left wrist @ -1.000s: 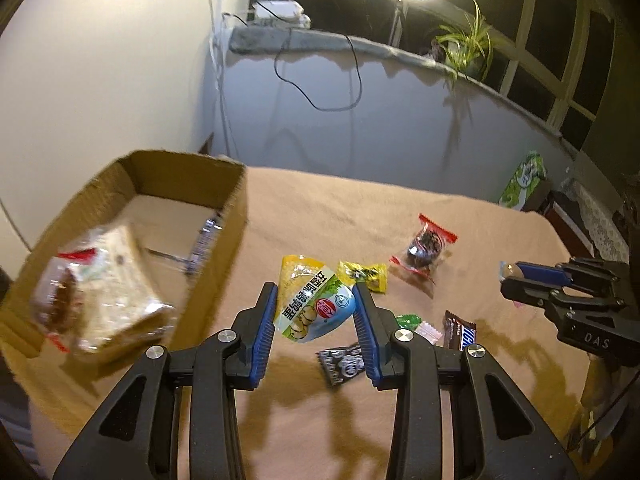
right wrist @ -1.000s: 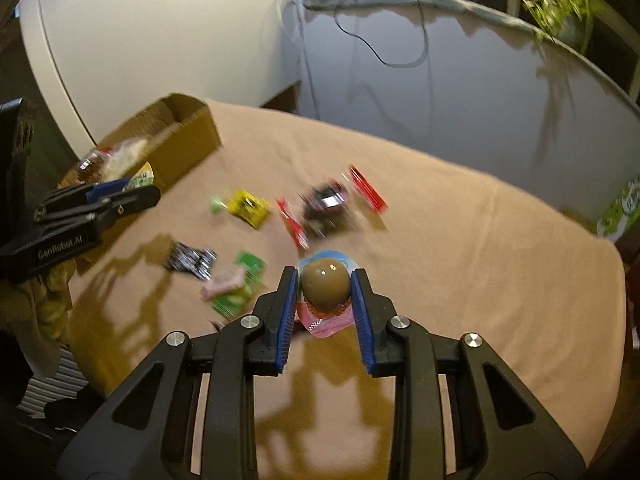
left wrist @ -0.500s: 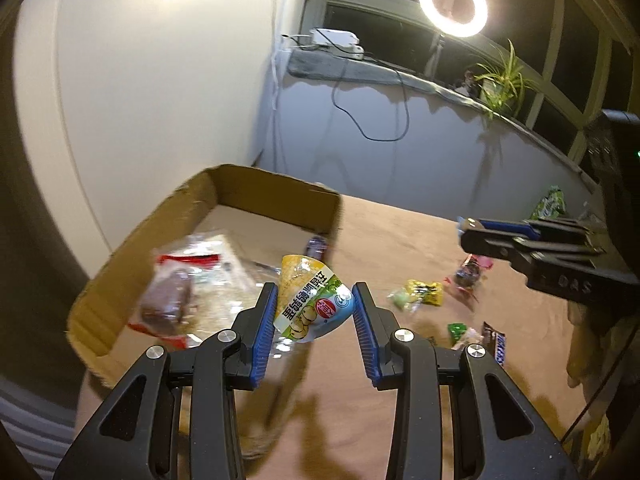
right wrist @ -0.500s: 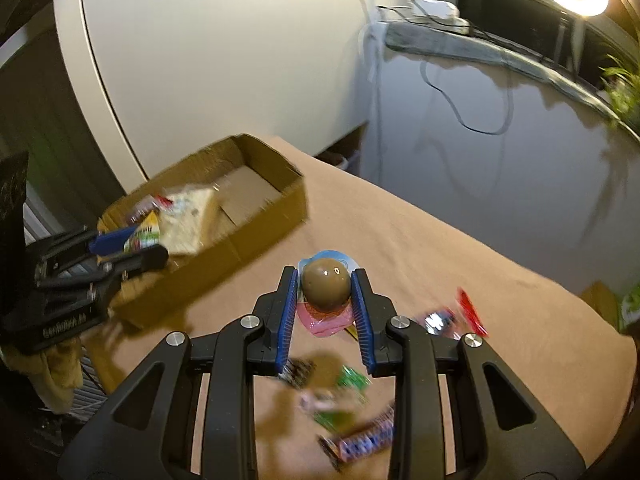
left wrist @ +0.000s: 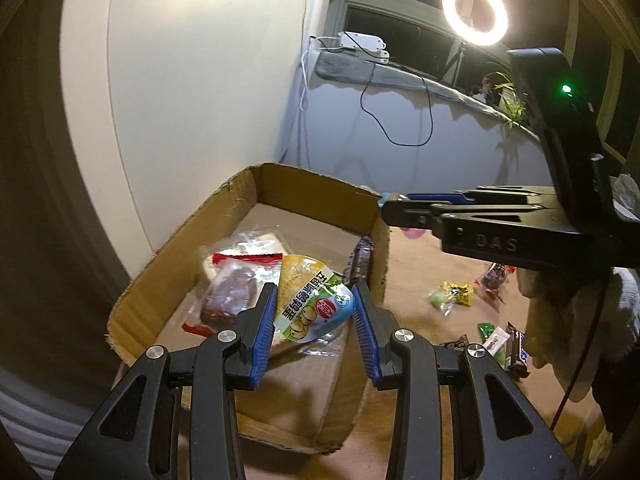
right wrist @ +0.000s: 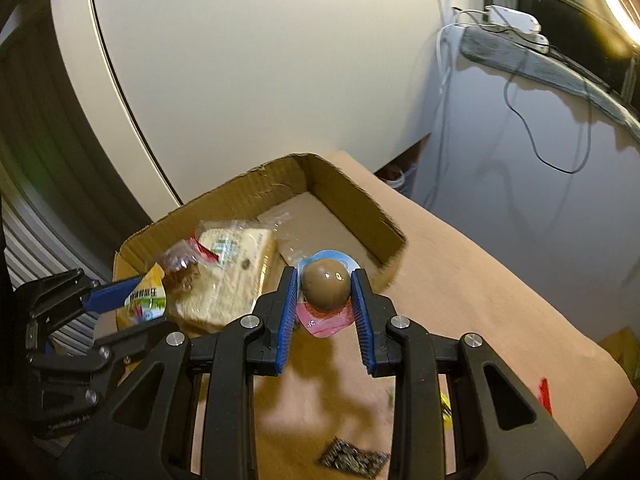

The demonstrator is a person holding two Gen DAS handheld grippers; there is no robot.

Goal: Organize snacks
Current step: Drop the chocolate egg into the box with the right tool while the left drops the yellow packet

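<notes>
The left gripper (left wrist: 314,312), clamped on a yellow-green snack pouch (left wrist: 310,300), has moved over the cardboard box (left wrist: 168,276) beside the wrapped sandwich (right wrist: 236,268). The right gripper (right wrist: 325,284), gripping a packaged brown egg (right wrist: 325,283), has swung from the loose snacks to the box's near edge.

Both tongs angled downward, left tongs (left wrist: 314,314) and right tongs (right wrist: 324,294) clamped.

Rough corrugated cardboard box (left wrist: 180,276), glossy plastic snack pouch (left wrist: 312,304).

Yellow-green snack pouch (left wrist: 313,305), brown egg (right wrist: 325,289), tan box (left wrist: 224,216).
</notes>
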